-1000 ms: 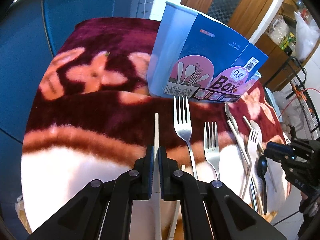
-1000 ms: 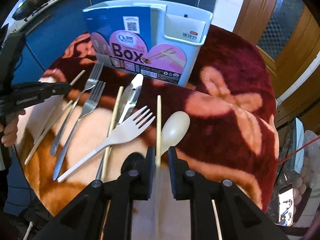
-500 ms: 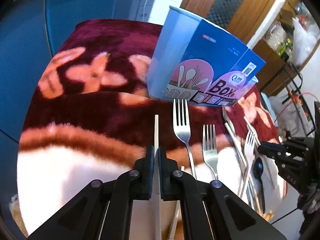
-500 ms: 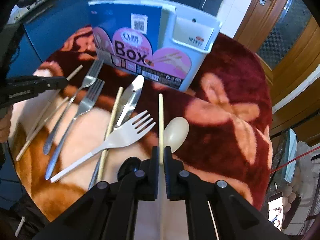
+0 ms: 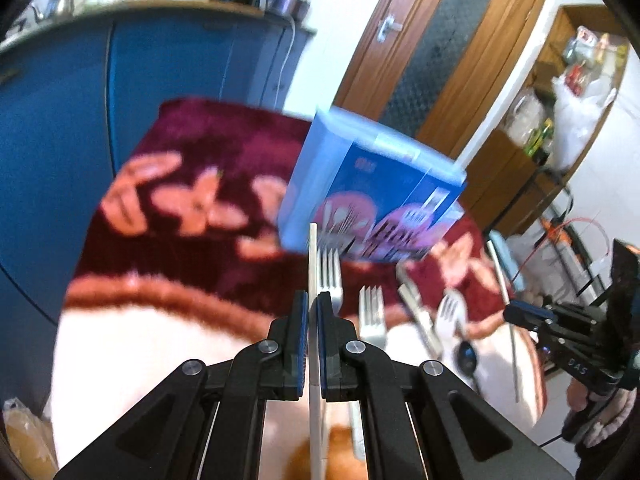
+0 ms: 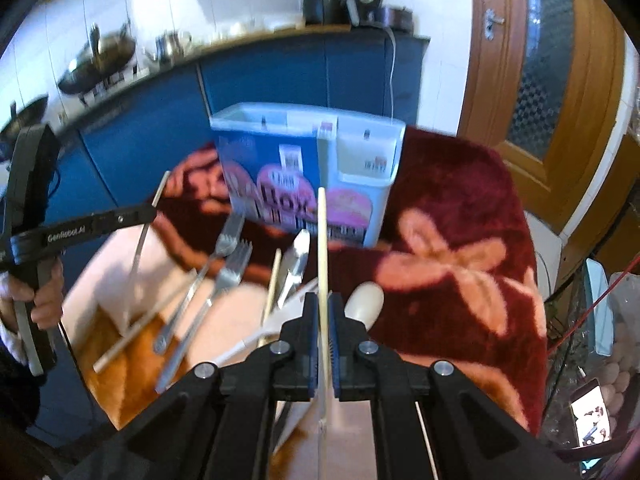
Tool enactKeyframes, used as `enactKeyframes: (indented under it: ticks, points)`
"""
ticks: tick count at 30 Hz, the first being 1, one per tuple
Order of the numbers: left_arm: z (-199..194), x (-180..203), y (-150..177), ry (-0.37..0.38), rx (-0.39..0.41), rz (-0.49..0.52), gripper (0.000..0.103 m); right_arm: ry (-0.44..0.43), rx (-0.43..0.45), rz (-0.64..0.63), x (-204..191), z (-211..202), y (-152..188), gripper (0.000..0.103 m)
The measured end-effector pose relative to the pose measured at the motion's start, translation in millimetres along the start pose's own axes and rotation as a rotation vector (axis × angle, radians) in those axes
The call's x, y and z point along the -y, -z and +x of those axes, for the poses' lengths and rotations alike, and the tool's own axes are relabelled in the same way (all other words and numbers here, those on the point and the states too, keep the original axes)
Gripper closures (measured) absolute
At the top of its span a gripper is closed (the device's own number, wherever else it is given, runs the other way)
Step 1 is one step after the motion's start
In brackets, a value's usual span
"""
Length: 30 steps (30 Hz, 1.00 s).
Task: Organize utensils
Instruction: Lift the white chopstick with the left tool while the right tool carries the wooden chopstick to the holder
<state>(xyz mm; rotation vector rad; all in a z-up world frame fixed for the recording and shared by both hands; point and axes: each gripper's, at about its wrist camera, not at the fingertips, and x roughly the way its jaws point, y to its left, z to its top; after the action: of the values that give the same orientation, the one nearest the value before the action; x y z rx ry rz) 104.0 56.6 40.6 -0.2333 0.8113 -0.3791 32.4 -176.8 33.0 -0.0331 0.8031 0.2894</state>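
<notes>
Left gripper: the left gripper [image 5: 312,308] is pressed together on a pale chopstick [image 5: 313,256], which runs straight forward between the fingers and past their tips.
Right gripper: the right gripper [image 6: 323,308] is clamped on a second, wooden chopstick [image 6: 322,240], likewise held along the line of the fingers and projecting ahead of them.
Left-held chopstick, position: its tip is seen in front of the lower edge of the utensil box [image 5: 372,200]; whether it touches the box cannot be told, the frame being blurred.
Right-held chopstick, position: its tip is seen against the front face of the box, below the rim.
Utensil box: a blue and white holder with open compartments at the top is stood upright on the bench [image 6: 460,208], beyond both grippers.
Loose utensils: two metal forks [image 6: 224,264], a knife [image 6: 296,264], a pale spoon [image 6: 364,304], a white plastic fork [image 5: 450,312] and further chopsticks [image 6: 272,284] are left lying on the bench between the grippers and the box.
Bench cover: a dark red blanket [image 5: 208,140] with peach flowers is spread over the bench.
</notes>
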Motion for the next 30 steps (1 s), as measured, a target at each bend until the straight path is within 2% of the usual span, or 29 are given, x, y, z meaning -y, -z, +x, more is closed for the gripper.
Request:
enactKeyframes:
  ticks: [4, 7, 14, 23, 30]
  points:
    - [-29.1, 13.8, -9.8, -0.058, 0.180, 0.036, 0.099, 0.020, 0.124, 0.006, 0.8, -10.5, -7.6, 0.097]
    - [-42.5, 24.9, -26.2, -0.058, 0.273, 0.045, 0.099, -0.006, 0.184, 0.037, 3.9, -14.7, -16.6, 0.097]
    - [-45.2, 44.7, -74.2, -0.065, 0.390, 0.050, 0.099, -0.014, 0.325, 0.043, 3.8, -18.3, -36.2, 0.097]
    - [-37.9, 63.1, -137.8, -0.116, 0.557, 0.070, 0.099, -0.046, 0.482, 0.101, 32.7, -11.2, -77.4, 0.097]
    - [-1.3, 65.6, -152.8, -0.140, 0.570, 0.080, 0.099, -0.036, 0.581, 0.141, 50.9, 16.8, -103.2, 0.097]
